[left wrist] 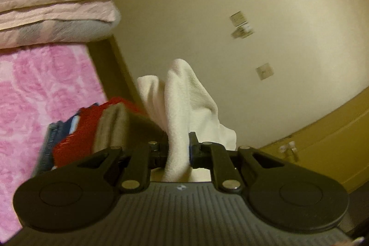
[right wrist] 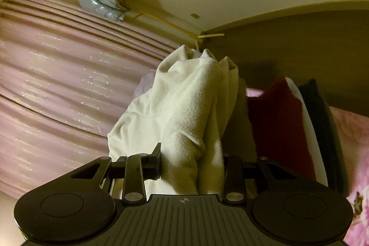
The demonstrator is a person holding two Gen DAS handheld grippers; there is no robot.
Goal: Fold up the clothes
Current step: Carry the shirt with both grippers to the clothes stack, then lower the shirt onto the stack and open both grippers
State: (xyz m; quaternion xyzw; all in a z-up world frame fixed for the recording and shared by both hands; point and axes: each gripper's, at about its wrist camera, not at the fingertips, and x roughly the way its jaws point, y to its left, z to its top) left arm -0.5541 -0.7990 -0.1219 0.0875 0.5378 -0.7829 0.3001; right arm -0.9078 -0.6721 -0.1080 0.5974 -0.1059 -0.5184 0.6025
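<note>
Between the left gripper's (left wrist: 178, 150) fingers a fold of white cloth (left wrist: 184, 103) is clamped tight. Likewise the right gripper (right wrist: 191, 163) grasps a thick bunch of the same cloth (right wrist: 189, 107). Just beyond lie folded clothes (left wrist: 92, 128) on a pink blanket (left wrist: 46, 89), then pink curtains (right wrist: 57, 84).

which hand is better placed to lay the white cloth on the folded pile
Left, probably. Its fingers pinch a thin fold of the cloth with the pile just beside them. The right fingers hold a thick bunch, with the pile's edge off to one side.
</note>
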